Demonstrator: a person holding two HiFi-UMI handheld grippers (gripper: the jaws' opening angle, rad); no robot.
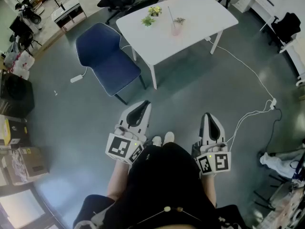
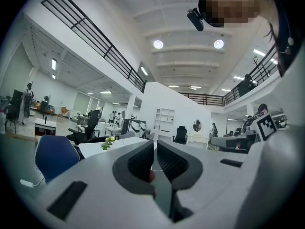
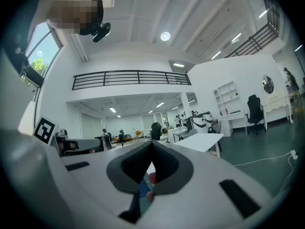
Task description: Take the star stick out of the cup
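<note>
Head view: cup (image 1: 176, 29) with star stick (image 1: 170, 14) standing in it sits mid-table (image 1: 205, 13). Left gripper (image 1: 144, 104) and right gripper (image 1: 208, 115) are level, well short of the table, probably too far to reach. Left gripper view: jaws together, nothing between, table ahead. Right gripper view: jaws pressed shut, empty, likely resting before the approach.
</note>
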